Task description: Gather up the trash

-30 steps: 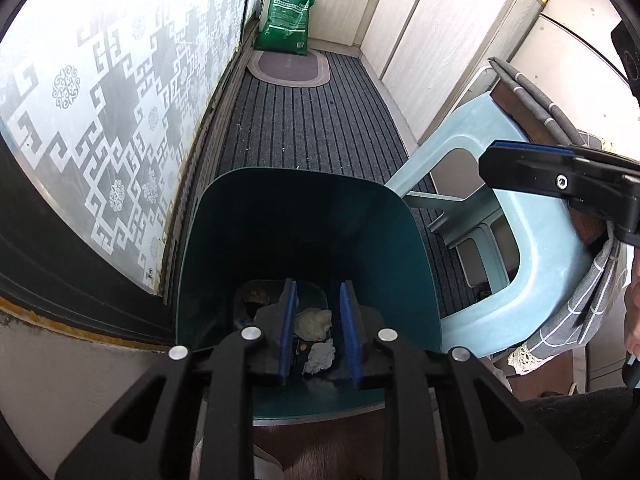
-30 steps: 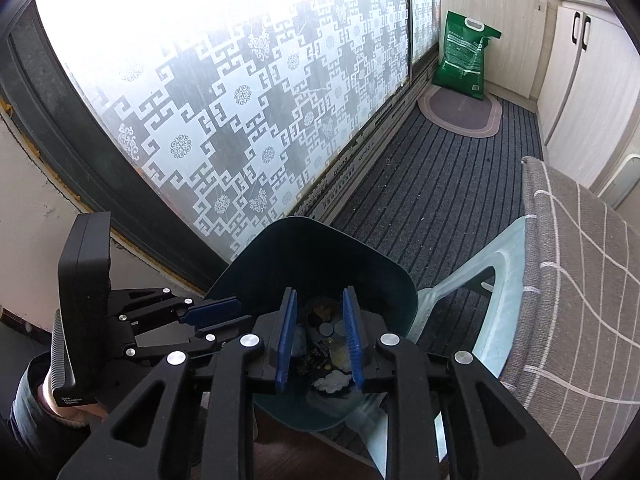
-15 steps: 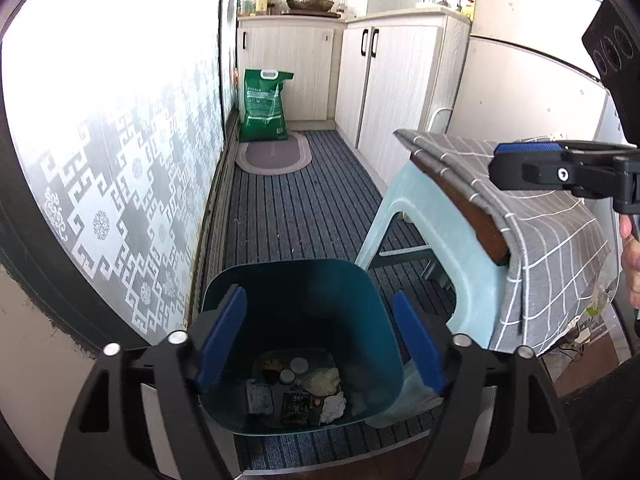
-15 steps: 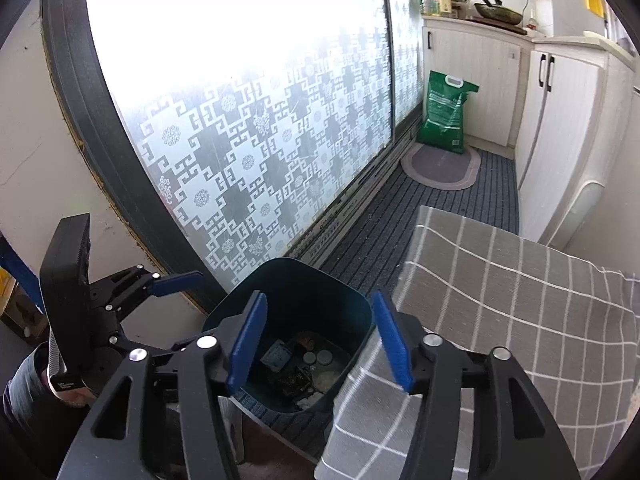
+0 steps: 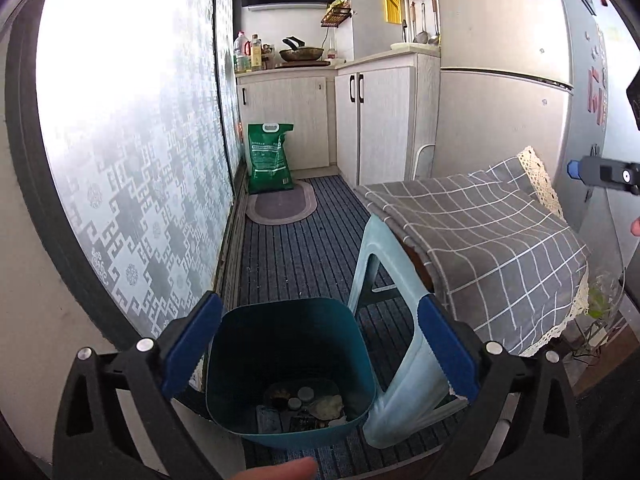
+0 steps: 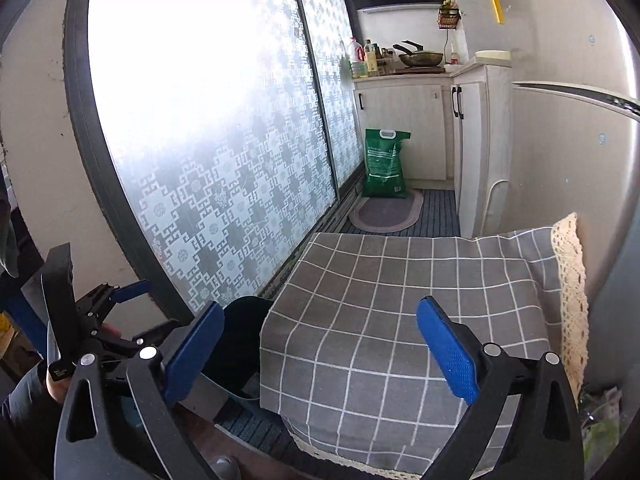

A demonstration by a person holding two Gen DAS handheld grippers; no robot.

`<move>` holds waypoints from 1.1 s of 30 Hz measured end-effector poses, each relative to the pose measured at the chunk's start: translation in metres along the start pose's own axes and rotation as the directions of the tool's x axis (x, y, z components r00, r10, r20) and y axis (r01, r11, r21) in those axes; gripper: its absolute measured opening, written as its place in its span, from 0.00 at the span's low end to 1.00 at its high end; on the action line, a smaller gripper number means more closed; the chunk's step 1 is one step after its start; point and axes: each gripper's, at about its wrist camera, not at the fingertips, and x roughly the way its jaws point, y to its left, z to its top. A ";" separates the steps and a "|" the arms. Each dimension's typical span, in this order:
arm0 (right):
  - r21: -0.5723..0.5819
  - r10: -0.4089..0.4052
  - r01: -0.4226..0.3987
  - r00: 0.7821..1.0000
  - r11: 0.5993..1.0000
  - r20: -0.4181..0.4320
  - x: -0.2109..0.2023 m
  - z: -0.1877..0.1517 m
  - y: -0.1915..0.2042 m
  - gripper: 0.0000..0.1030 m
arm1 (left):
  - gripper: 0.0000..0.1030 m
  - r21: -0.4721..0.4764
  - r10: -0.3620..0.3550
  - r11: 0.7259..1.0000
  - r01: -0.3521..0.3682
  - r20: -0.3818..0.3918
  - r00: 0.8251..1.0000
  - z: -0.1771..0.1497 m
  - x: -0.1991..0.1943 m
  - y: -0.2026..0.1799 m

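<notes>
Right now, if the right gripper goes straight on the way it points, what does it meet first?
Most likely the grey checked cloth. The right gripper, its jaws opening and empty, points slightly down at the cloth's top, which fills the gap between its fingers. Depth is unclear, but nothing else shows in front of it.

Trash in the bin (image 5: 288, 364) bottom is too small and dark to identify: a couple of round caps, crumpled bits, flat wrappers. In the right wrist view the checked cloth (image 6: 400, 320) hides most of the bin (image 6: 240, 344), contents unseen. Cloth also covers the stool (image 5: 394, 380) top. Right gripper (image 5: 600, 172) cut off at the left view's right edge, only one finger showing. Fingertip (image 5: 280, 470) at the bottom edge, hand out of frame. Plant (image 5: 600, 304) by the fridge is blurred.
</notes>
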 end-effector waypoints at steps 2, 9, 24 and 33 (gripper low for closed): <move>-0.020 -0.014 0.014 1.000 1.000 0.002 -0.017 -0.011 -0.004 0.97 | 0.97 -0.013 -0.012 1.000 0.012 0.018 1.000 0.005 -0.010 0.000; -0.059 -0.075 0.076 0.997 0.995 0.020 -0.079 -0.043 -0.016 0.97 | 0.97 -0.068 -0.024 0.997 0.029 0.071 0.997 0.012 -0.042 0.001; -0.006 -0.089 0.089 0.996 0.996 -0.009 -0.102 -0.063 -0.031 0.97 | 0.97 -0.087 -0.028 0.996 0.031 0.037 0.999 0.005 -0.058 0.002; -0.079 -0.106 0.102 0.993 0.992 -0.044 -0.093 -0.062 -0.015 0.97 | 0.97 -0.086 -0.010 0.996 0.011 0.011 1.000 0.002 -0.054 0.003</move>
